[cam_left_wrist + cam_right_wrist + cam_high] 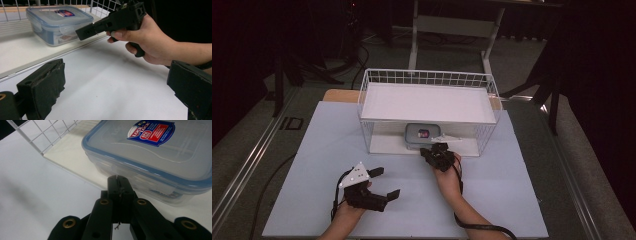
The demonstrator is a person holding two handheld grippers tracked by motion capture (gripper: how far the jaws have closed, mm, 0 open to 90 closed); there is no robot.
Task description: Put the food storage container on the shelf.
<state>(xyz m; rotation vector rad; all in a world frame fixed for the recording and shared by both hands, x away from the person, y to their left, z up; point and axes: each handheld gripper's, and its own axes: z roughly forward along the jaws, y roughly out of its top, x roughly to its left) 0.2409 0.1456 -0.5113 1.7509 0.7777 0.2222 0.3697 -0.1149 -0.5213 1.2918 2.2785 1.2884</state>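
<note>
- I am holding the right gripper (433, 149) with its two black jaws pressed fully together; nothing is lying between them.
- In the right gripper view, the closed tips (118, 180) are pointing at the near side wall of the clear plastic food container with the blue-rimmed lid (155, 157), just under the lid edge. I cannot tell if they are touching it or standing just before it.
- The container is sitting on the bottom level of the white wire basket rack (367, 107), at its front opening, under the rack's flat white shelf (427, 102).
- A red and blue label (152, 130) is lying on top of the lid.
- In the left gripper view, the person's right hand (147, 37) is wrapping the handle of the right gripper, and the container (58, 23) is standing just behind that gripper's tips.
- I am keeping the left gripper (388, 182) released: its jaws are standing wide apart, with only bare table between them.
- This left gripper is hovering low over the pale grey table top (502, 200), to the left of the right one and well apart from the rack.
- A white object (449, 137) is lying just right of the container in the high view; it is too small to tell what it is.
</note>
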